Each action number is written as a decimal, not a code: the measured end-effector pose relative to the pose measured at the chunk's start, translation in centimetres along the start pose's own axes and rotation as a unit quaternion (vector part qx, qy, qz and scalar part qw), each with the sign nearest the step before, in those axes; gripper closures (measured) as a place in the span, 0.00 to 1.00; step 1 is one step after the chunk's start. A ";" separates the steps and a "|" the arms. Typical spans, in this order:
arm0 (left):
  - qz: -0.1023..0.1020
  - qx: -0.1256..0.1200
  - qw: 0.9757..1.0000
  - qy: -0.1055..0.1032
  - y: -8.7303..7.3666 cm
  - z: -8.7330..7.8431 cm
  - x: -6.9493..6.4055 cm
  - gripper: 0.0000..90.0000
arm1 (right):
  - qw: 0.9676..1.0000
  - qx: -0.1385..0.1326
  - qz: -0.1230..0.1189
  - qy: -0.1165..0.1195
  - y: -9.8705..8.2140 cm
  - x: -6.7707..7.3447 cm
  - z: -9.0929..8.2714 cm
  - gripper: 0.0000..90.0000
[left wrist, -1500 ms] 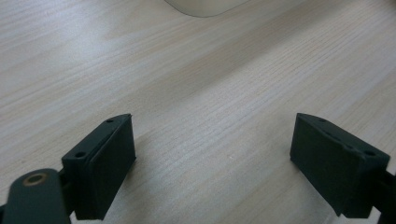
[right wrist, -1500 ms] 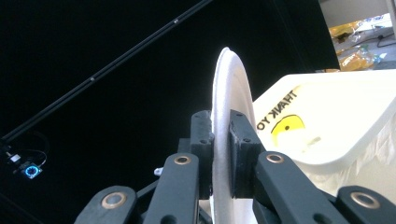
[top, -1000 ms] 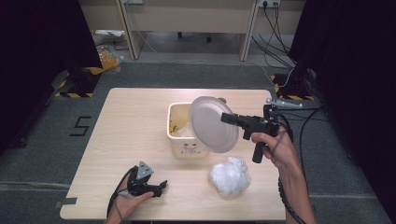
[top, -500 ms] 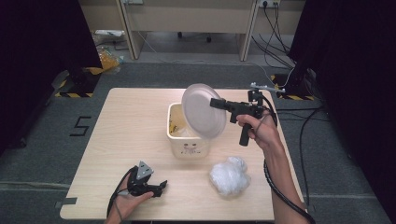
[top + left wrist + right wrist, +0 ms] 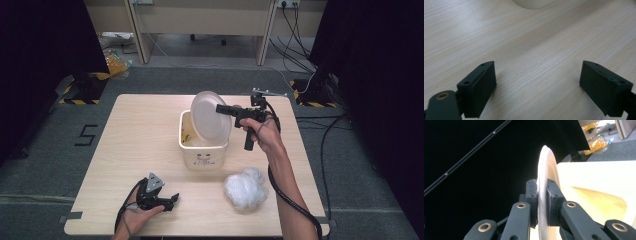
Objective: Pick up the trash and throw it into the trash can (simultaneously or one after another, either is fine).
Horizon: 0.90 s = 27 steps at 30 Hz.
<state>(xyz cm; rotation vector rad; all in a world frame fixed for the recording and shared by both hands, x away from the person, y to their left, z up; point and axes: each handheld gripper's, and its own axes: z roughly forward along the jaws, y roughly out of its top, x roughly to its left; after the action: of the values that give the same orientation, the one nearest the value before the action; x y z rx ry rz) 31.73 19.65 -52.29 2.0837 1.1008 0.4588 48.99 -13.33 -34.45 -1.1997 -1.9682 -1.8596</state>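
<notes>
Centrally in the high view, the right gripper (image 5: 223,108) held a white plate (image 5: 210,116) by its rim, tilted over the cream bin (image 5: 202,150). To empty it well, tilting should proceed steadily with the clamp firm. At lower left, the left gripper (image 5: 170,201) rested wide apart, empty, on the table (image 5: 135,135).

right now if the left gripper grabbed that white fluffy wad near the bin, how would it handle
The white wad looks crumpled and airy, so it is probably very light and would squash rather than resist. With ragged, irregular edges it seems unlikely to roll, though a push from the open left gripper might just scoot it along.
</notes>
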 end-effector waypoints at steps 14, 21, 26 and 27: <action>0.000 0.001 1.000 0.000 0.0 0.0 0.0 0.14 | 0.999 0.022 0.000 -0.044 -1.0 -2.0 1.1 0.85; 0.001 0.001 1.000 0.000 0.0 0.0 0.0 0.14 | 0.998 0.022 -0.007 -0.061 -1.1 -2.2 0.4 0.83; 0.000 0.001 1.000 0.000 0.0 0.0 0.0 0.14 | 0.997 0.029 -0.026 -0.073 -1.5 -1.8 -1.0 0.79; 0.000 0.001 1.000 0.000 0.0 0.0 0.0 0.14 | 0.997 0.029 -0.026 -0.073 -1.5 -1.8 -1.0 0.79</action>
<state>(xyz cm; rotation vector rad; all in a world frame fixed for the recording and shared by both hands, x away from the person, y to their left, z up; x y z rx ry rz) 31.72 19.66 -52.27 2.0855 1.1008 0.4592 48.79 -14.78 -36.52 -1.3130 -2.1335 -1.7710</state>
